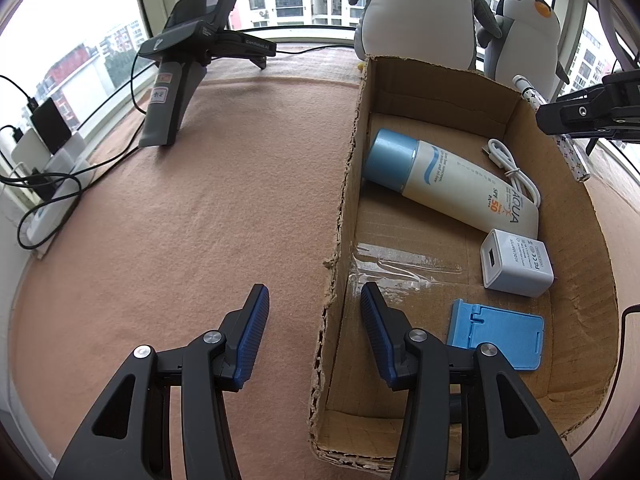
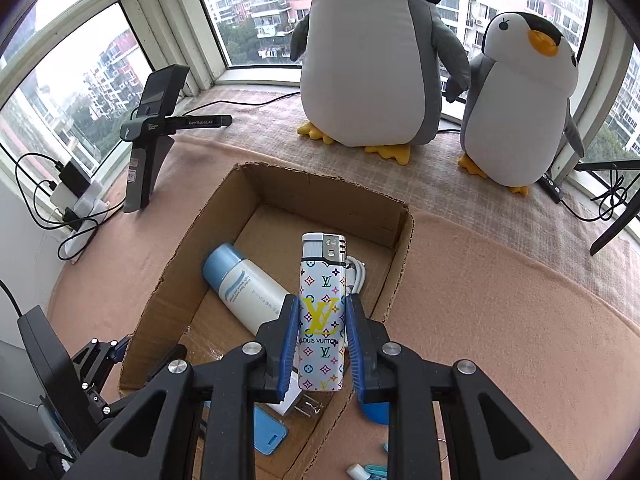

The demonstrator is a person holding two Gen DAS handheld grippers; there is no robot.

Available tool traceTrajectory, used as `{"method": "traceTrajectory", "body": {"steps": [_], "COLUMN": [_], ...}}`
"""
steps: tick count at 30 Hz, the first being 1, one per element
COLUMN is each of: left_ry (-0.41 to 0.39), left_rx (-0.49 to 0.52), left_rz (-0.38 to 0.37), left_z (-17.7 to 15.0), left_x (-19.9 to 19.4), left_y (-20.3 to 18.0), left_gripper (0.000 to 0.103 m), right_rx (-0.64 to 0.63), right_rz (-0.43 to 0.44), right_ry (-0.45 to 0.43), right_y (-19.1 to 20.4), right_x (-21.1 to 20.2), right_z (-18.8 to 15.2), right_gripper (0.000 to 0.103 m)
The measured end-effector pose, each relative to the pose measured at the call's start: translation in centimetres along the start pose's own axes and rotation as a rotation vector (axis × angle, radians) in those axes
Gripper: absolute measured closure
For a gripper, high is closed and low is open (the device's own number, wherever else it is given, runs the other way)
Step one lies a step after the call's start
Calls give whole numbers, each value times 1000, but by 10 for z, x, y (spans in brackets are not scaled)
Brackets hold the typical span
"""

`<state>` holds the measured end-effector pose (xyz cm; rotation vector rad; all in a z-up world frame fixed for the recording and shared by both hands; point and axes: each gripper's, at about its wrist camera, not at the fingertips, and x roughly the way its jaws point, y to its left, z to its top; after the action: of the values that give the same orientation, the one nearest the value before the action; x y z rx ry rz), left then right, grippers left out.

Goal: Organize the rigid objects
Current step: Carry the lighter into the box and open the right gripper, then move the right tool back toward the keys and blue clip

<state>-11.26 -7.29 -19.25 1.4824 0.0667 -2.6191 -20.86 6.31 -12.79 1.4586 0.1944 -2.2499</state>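
Right gripper (image 2: 322,336) clamps the patterned lighter (image 2: 322,312) above the cardboard box (image 2: 400,264), where sunscreen bottle (image 2: 248,292), charger (image 1: 516,264), cable (image 1: 516,172) and blue stand (image 1: 500,336) already lie. Left gripper (image 1: 314,320) straddles the box's wall, jaws apart, empty. Small items remain outside the box.

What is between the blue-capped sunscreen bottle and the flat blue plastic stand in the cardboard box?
A white USB charger block lies between the sunscreen bottle and the blue stand on the cardboard box floor, clearest in the left wrist view.
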Motion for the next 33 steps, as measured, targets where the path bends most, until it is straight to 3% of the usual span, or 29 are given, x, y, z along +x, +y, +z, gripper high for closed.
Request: {"method": "traceTrajectory", "body": {"steps": [18, 22, 24, 33], "left_ry": [1, 1, 1, 2], "left_rx": [-1, -1, -1, 9], "left_rz": [-3, -4, -3, 1], "left_z": [-2, -2, -2, -2], "left_x": [-1, -1, -1, -3], "left_y": [-2, -2, -2, -2], "left_gripper": [56, 56, 56, 56], "right_rx": [-18, -20, -12, 0], "right_rz": [8, 7, 1, 2], "right_ry": [35, 16, 3, -32], "right_y": [10, 10, 8, 4], "right_x": [34, 30, 26, -9], "right_z": [12, 13, 13, 4], "right_gripper": [82, 81, 67, 66]}}
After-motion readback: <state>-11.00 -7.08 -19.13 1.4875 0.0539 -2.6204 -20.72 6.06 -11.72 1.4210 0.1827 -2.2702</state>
